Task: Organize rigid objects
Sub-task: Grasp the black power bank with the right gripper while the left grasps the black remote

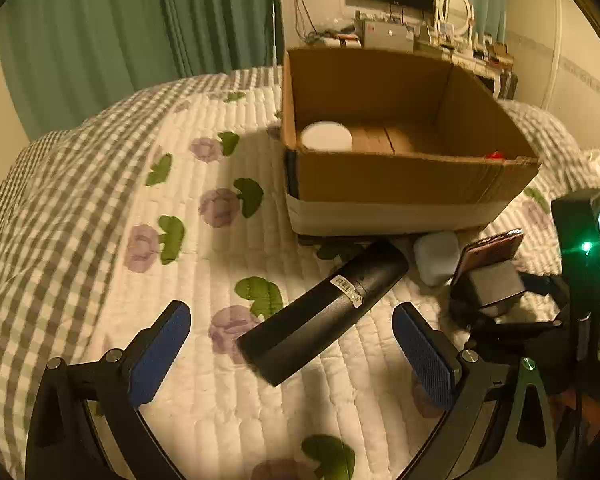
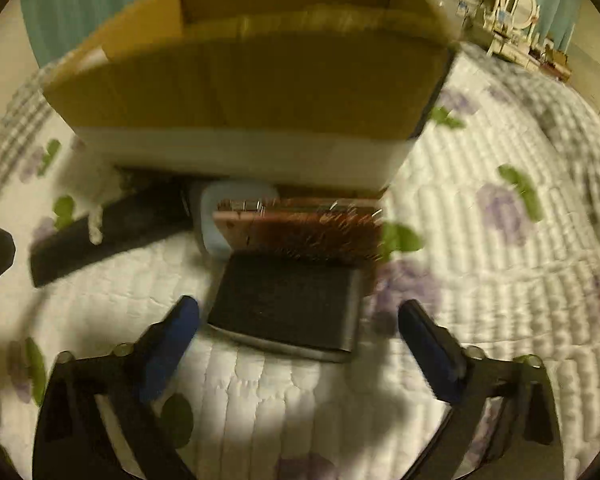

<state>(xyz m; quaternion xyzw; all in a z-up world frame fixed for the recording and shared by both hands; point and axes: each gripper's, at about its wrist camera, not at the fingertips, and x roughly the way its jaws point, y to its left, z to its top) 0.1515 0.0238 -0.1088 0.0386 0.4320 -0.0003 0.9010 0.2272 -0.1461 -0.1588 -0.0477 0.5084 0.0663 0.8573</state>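
Note:
A long black remote-like bar (image 1: 324, 312) lies slanted on the quilt between my open left gripper's (image 1: 296, 340) fingers, its near end level with the pads. Beyond it stands a cardboard box (image 1: 400, 184) holding a white lid (image 1: 326, 136) and something red (image 1: 495, 155). My right gripper (image 2: 300, 336) is open over a black and grey block (image 2: 288, 304). A brown phone-like slab (image 2: 300, 224) and a white case (image 2: 220, 216) lie just beyond, in front of the box (image 2: 240, 80). The bar also shows at left in the right wrist view (image 2: 108, 228).
The bed has a white quilt (image 1: 220, 400) with purple flowers and a grey check border. A green curtain (image 1: 120, 40) hangs behind. A cluttered desk (image 1: 420, 36) stands past the box. The right wrist view is blurred.

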